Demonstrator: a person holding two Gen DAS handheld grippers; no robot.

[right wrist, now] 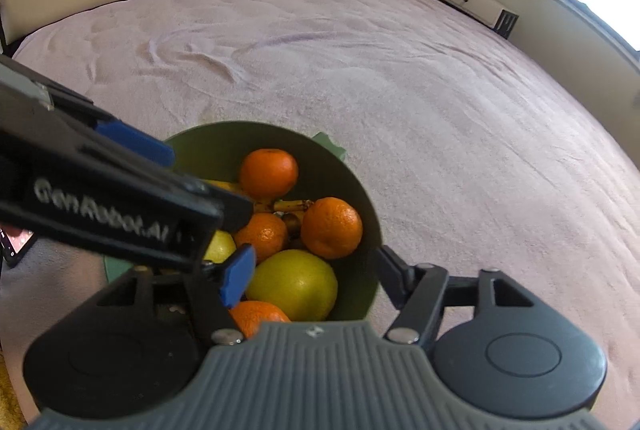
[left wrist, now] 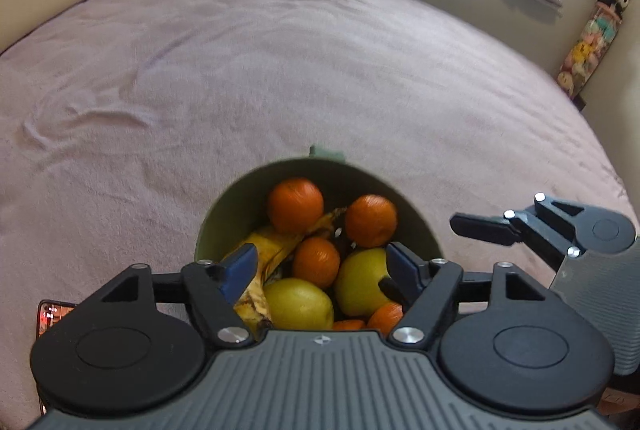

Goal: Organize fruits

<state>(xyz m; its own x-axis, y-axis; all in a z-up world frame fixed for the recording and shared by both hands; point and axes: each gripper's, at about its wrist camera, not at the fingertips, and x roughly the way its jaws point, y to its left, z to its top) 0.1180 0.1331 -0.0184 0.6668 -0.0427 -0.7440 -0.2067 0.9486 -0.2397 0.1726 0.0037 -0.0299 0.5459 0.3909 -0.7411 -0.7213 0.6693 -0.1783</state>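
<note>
Two grippers hang over the green bowl [right wrist: 362,294], both with fingers spread and pinching nothing. Left gripper [left wrist: 318,270] straddles the fruit pile just above the bowl's near side; right gripper [right wrist: 316,270] has one blue finger over the fruit and the other outside the bowl's right wall.

Nearest in the bowl: two yellow-green apples [left wrist: 298,304], likely firm, smooth and a bit slick, so grip across the widest part. Beside them at the bowl's left, a spotted banana [left wrist: 256,294], probably soft and easily bruised; take it mid-length, lightly. Toward the bowl's far wall, oranges [left wrist: 295,205], round with grippy skin, probably the easiest pick, grip at the equator.

The bowl sits on the bed [left wrist: 280,70], a soft base, so it may tip under side load.
</note>
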